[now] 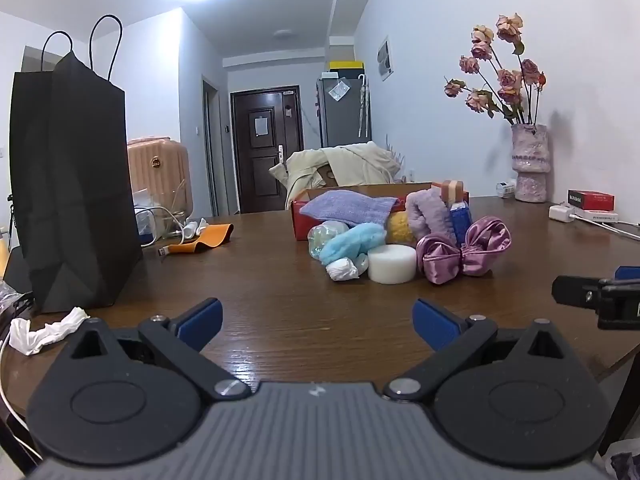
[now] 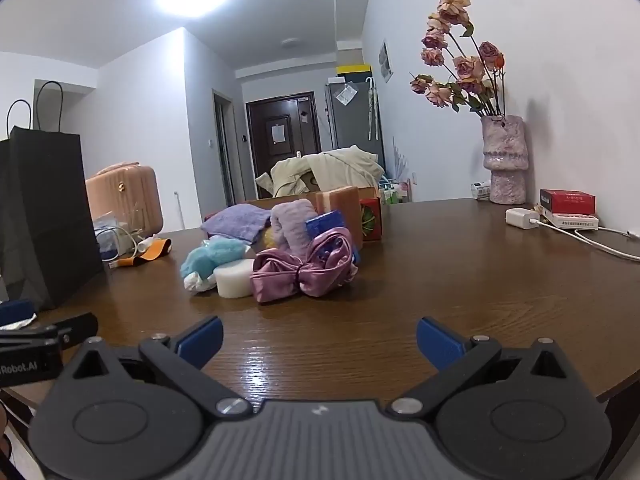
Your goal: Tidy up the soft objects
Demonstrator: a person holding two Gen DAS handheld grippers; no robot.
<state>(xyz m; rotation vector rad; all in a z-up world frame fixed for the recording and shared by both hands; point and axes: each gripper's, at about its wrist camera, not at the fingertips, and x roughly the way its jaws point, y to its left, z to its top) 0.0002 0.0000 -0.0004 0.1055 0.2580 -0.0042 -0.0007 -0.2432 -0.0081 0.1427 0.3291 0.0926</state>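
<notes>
Both tongs, the left gripper (image 1: 317, 322) and the right gripper (image 2: 319, 340), are spread wide with nothing between them, hovering over the wooden table (image 1: 280, 280). The soft stuff sits piled against the red box (image 1: 298, 222): purple satin bow (image 1: 464, 254) and white sponge puck (image 1: 391, 263) in front of it, lilac towel (image 1: 348, 207) on top. The only readable writing is "Robot.AI" on the left gripper's edge.

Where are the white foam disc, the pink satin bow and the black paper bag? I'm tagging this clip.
white foam disc (image 1: 391, 265), left wrist view, on its front side wall.
pink satin bow (image 2: 301, 274), right wrist view, on its knotted centre.
black paper bag (image 1: 72, 184), left wrist view, on its broad front face.
</notes>
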